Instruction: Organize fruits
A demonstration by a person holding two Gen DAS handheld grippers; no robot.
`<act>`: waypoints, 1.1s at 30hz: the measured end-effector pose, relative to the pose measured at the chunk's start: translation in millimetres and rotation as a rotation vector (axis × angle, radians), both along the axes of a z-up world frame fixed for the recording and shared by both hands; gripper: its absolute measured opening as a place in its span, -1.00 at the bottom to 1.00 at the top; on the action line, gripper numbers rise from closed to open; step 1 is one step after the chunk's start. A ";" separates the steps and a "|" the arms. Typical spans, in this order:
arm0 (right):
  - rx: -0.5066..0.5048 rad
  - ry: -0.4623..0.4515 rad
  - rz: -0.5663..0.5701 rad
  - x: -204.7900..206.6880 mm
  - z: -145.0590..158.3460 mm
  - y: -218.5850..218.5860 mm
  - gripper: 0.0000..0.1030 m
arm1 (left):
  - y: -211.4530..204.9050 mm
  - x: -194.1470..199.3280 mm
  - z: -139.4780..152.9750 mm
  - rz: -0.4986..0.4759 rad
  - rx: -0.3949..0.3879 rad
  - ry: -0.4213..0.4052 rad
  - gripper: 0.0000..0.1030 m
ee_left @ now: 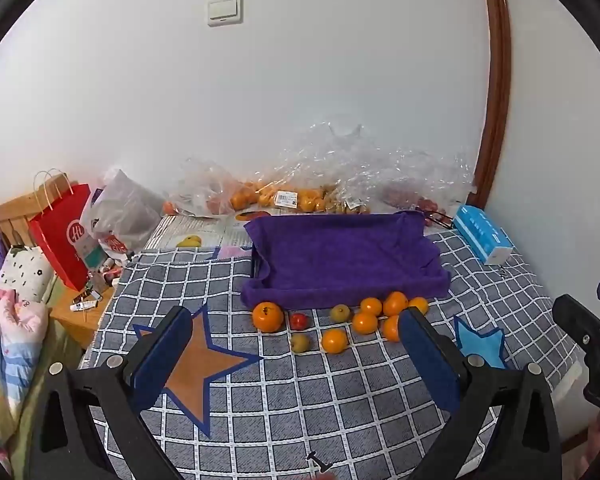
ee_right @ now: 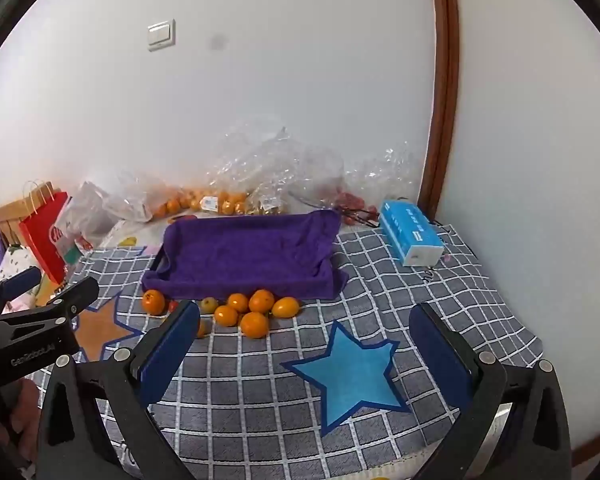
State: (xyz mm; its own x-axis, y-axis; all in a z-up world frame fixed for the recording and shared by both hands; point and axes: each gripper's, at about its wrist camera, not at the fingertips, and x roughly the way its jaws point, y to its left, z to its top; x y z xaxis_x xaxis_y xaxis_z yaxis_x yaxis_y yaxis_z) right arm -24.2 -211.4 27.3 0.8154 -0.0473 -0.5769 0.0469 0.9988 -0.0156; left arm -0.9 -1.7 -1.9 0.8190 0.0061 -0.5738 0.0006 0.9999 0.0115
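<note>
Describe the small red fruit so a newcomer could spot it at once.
Find the purple towel-lined tray on the checked cloth; loose fruit lies in front of it. The red fruit sits just right of the biggest orange at the left end. It is the only red one.

A tray [ee_left: 340, 256] lined with a purple towel stands on the checked bed cover [ee_left: 300, 400], toward its far edge, with nothing in it. Loose fruit lies on the cover just before the tray's near rim: a large orange [ee_left: 267, 316] at the left end, a small red fruit [ee_left: 299, 321] beside it, two greenish-brown fruits [ee_left: 340, 313] [ee_left: 300, 343], and a cluster of smaller oranges [ee_left: 366, 322] to the right, several touching each other.
</note>
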 end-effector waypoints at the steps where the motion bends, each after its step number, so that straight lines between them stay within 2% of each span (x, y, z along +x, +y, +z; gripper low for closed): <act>1: -0.005 0.002 -0.002 -1.7 -0.8 0.1 1.00 | -1.3 -0.8 -1.2 -0.003 0.010 0.006 1.00; 4: -0.029 0.023 0.003 -4.8 0.9 5.6 1.00 | -3.3 6.0 5.1 0.003 0.012 0.045 1.00; 9: -0.004 0.064 -0.003 0.2 3.6 5.2 1.00 | 0.4 -0.6 4.5 -0.005 -0.001 0.021 1.00; 24: -0.008 0.052 0.002 -5.8 2.6 7.3 1.00 | 4.9 -3.9 8.7 -0.009 -0.035 0.029 1.00; 33: 0.020 0.058 0.009 -7.3 3.3 5.6 1.00 | 8.7 -5.8 9.6 0.003 -0.027 0.035 1.00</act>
